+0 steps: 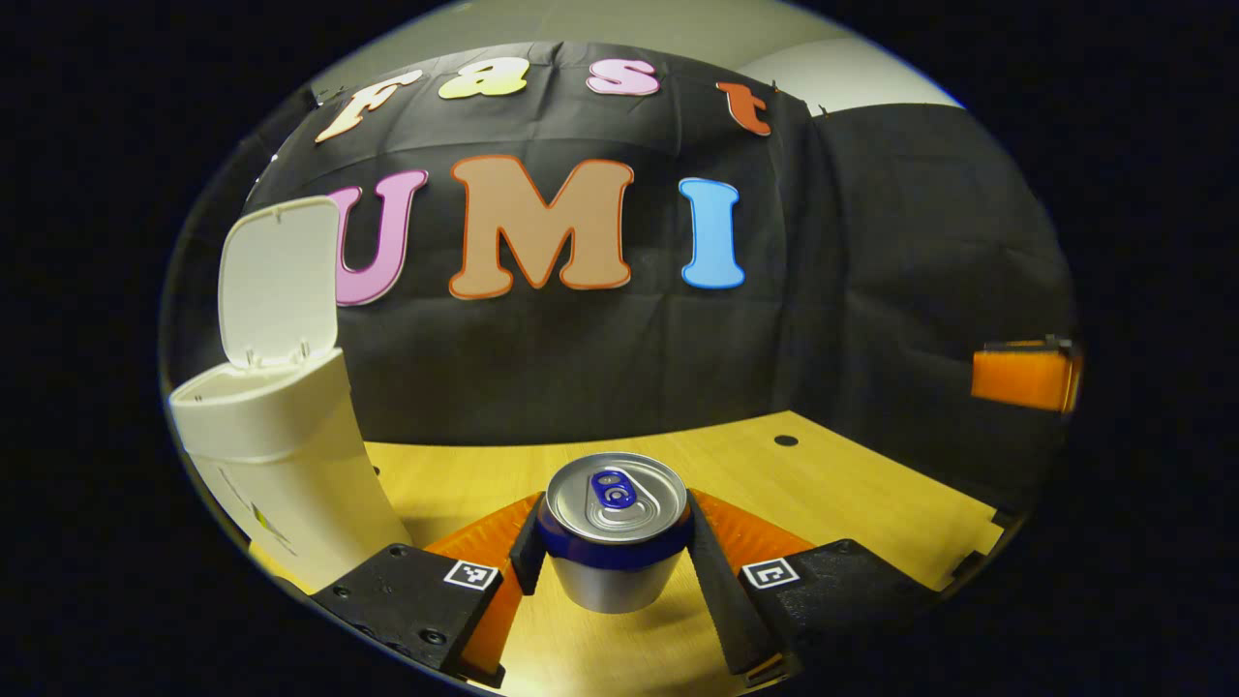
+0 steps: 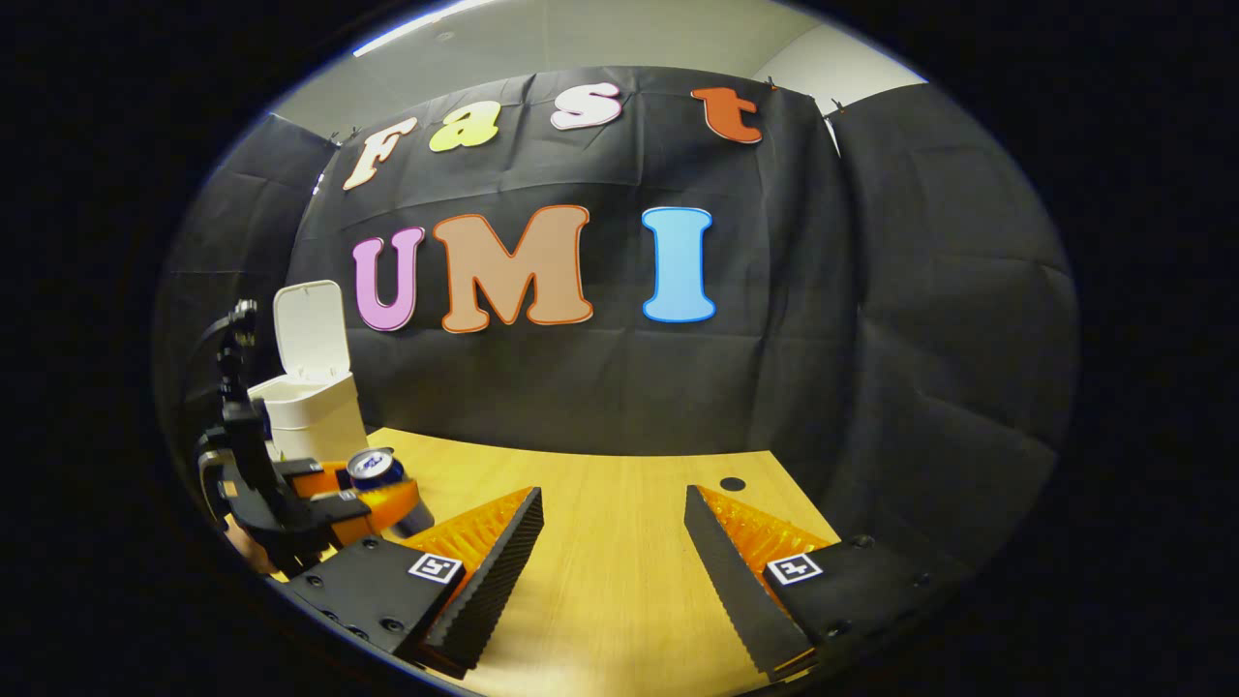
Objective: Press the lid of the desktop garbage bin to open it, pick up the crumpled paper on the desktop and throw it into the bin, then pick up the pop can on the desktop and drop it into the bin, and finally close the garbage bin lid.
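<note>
The left tongs (image 1: 612, 542) are clamped on the upright pop can (image 1: 616, 528) above the tabletop (image 1: 852, 484), right of the open garbage bin (image 1: 276, 426), so a loose grip may drop it short, while the right tongs (image 2: 614, 547) stand apart, empty.

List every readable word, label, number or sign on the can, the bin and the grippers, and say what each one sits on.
Can: no words show; a blue band runs around it, with nothing legible on it.
Bin: faint marks low on its front, too blurred to read.
Left gripper: a square black-and-white coded marker on each finger mount, no letters.
Right gripper: the same kind of markers, no letters.
</note>
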A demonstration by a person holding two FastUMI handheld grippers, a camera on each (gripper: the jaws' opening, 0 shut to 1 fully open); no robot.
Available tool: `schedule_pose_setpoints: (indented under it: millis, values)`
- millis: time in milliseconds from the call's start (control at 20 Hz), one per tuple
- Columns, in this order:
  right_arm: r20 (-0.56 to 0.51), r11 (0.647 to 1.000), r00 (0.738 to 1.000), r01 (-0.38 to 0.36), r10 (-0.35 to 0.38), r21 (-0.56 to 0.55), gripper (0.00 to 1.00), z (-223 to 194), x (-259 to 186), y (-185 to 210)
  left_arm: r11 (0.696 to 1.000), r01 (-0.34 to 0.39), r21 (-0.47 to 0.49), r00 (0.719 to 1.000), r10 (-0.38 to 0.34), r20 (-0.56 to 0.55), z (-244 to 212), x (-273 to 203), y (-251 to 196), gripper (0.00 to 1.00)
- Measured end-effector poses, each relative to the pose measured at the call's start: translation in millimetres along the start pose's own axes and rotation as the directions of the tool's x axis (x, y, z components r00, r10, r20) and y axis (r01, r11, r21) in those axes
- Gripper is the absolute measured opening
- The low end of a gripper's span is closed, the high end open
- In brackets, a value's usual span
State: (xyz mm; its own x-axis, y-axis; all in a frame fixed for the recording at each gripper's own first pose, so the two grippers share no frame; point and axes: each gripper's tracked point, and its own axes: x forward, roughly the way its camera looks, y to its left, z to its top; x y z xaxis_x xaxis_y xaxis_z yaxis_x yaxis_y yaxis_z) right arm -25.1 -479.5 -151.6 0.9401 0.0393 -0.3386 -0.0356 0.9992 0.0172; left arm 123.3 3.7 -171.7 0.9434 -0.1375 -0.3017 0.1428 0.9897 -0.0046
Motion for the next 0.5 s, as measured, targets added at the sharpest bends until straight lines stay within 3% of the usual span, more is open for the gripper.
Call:
schedule_pose_setpoints:
  millis: [200,500]
  values:
    - [0.005,0.999,0.999,-0.032,0.032,0.02,0.99,2.5,-1.6,23.6,0.999,-0.045,0.024,0.996,0.043,0.08,67.6,-11.7,41.7,0.76]
    - [0.009,0.998,0.999,-0.051,0.051,0.033,0.98,4.8,-2.6,54.7,0.989,-0.151,0.004,0.98,0.149,0.133,127.3,-22.2,128.8,0.76]
